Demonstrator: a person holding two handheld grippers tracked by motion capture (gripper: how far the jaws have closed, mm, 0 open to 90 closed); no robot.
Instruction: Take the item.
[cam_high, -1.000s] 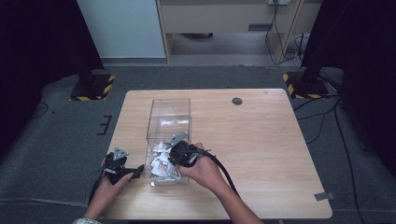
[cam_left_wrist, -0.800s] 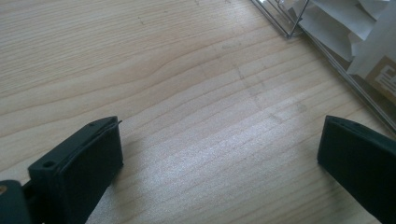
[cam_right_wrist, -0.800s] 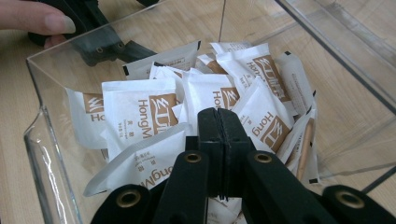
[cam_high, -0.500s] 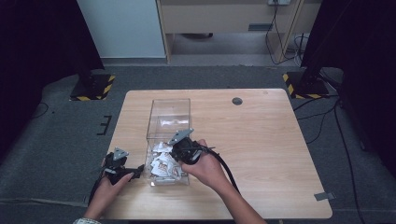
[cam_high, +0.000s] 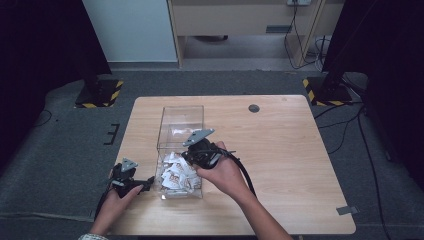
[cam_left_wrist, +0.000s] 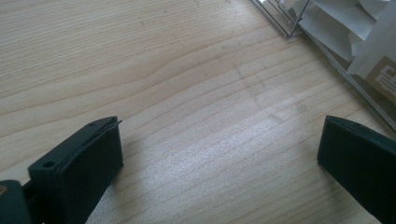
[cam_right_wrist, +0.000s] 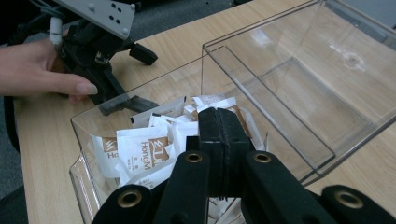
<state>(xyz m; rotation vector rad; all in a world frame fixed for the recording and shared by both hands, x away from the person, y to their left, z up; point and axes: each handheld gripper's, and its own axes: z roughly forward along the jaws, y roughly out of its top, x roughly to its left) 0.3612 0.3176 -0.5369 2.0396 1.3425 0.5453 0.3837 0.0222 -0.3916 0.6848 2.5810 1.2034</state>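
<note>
1. Looking down, we see a pale wooden desk (cam_high: 280, 150) on grey carpet (cam_high: 65, 150), with dark surroundings.
2. A clear bin (cam_high: 181, 150) of white sachets (cam_high: 176, 175) sits at the desk's 8 o'clock.
3. Our right tongs (cam_right_wrist: 218, 128) hover above the sachets, pressed together, empty.
4. Our left tongs (cam_high: 142, 184), at the bin's 9 o'clock, gape wide over bare wood.

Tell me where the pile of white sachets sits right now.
In the high view the white sachets lie in the near compartment of the clear box on the table's left half, between the left tool and the right tool just above them.
</note>
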